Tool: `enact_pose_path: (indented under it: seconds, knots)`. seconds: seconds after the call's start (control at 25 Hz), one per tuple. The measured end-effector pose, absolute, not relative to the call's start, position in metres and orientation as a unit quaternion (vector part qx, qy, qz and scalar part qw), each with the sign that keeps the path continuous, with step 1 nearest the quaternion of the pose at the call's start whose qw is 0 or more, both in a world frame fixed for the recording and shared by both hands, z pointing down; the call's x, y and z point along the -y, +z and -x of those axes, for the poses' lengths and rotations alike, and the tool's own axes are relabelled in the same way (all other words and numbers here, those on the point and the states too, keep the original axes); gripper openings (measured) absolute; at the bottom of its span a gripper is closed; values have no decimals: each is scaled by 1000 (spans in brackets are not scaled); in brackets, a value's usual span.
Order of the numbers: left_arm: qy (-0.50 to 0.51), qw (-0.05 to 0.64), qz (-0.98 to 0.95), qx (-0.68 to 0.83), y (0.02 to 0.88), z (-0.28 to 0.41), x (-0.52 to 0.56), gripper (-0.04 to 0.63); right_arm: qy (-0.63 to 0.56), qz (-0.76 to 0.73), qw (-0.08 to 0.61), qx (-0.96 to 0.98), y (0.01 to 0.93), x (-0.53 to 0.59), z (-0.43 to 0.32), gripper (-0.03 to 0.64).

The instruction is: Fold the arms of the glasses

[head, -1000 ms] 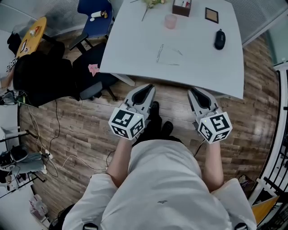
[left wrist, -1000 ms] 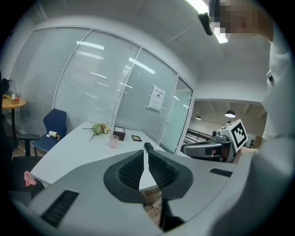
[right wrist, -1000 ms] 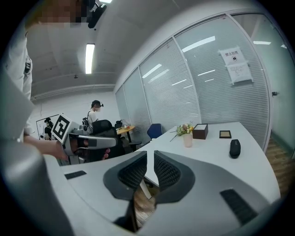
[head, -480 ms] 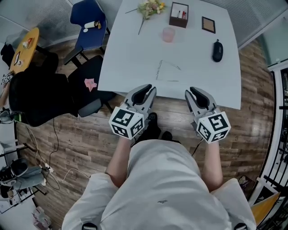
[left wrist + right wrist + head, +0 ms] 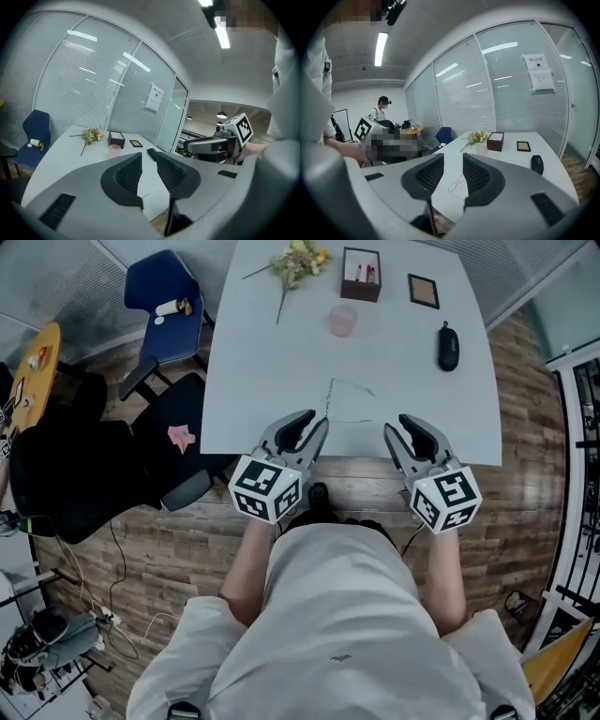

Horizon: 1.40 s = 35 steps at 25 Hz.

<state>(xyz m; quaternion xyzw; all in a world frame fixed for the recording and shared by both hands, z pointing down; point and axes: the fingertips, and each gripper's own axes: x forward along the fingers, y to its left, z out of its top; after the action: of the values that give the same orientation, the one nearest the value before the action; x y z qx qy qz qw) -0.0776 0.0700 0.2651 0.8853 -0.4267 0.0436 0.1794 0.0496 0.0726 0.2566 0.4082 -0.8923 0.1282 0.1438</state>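
Thin wire-framed glasses [image 5: 343, 399] lie on the white table [image 5: 253, 381] with their arms spread, a little in from the near edge; in the right gripper view the glasses [image 5: 457, 183] show just past the jaws. My left gripper [image 5: 307, 424] hovers at the table's near edge, left of the glasses, open and empty. My right gripper [image 5: 408, 427] is at the same edge, right of them. Its jaws have just been opening and nothing lies between them. Neither gripper touches the glasses.
At the table's far side are a flower sprig [image 5: 295, 259], a brown box [image 5: 361, 261], a pink cup [image 5: 342, 320], a small frame [image 5: 423, 290] and a black mouse [image 5: 448, 346]. A blue chair [image 5: 164, 306] and a black chair [image 5: 173, 432] stand to the left.
Both grippers have travelled forward from over the wooden floor to the table's near edge. The right jaws stand wider apart than before.
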Motion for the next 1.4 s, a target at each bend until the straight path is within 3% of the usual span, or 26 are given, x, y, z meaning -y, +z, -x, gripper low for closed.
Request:
enact_pose_path:
  seconds: [0.32,1.4]
  knots:
    - [64,182,-895,402,280,77,-56,112,136,-416,156,886,268,-64,-41,129]
    - [141,285,-835,449,373,68,8,115,173,-308,254,900,357,34,-47,133]
